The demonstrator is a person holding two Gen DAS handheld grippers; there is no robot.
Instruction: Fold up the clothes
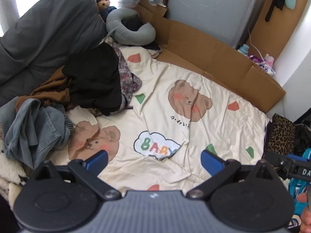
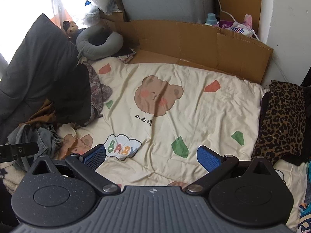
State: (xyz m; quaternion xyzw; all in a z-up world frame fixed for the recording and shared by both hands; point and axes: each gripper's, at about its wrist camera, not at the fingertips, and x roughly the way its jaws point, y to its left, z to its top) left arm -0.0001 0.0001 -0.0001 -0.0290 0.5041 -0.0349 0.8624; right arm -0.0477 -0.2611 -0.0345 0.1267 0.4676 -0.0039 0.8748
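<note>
A heap of unfolded clothes lies at the left of the bed: a black garment [image 1: 95,77] [image 2: 72,95], a brown one [image 1: 50,91], a patterned one [image 1: 126,73] and blue denim [image 1: 33,128] [image 2: 33,137]. A folded leopard-print garment [image 2: 281,120] [image 1: 279,134] rests at the bed's right edge. My left gripper [image 1: 154,160] hangs open above the cream bear-print quilt [image 1: 175,120], with nothing between its blue pads [image 1: 97,160]. My right gripper [image 2: 151,157] is open too, empty, over the same quilt [image 2: 184,112]. Each gripper's edge shows in the other's view.
A dark grey pillow [image 1: 44,33] leans at the far left. A grey neck pillow [image 1: 130,29] and a small teddy bear [image 1: 103,2] sit at the head. Flattened cardboard [image 1: 213,58] lines the far side against a grey panel [image 1: 210,5]. Bottles and packets [image 2: 231,25] stand behind it.
</note>
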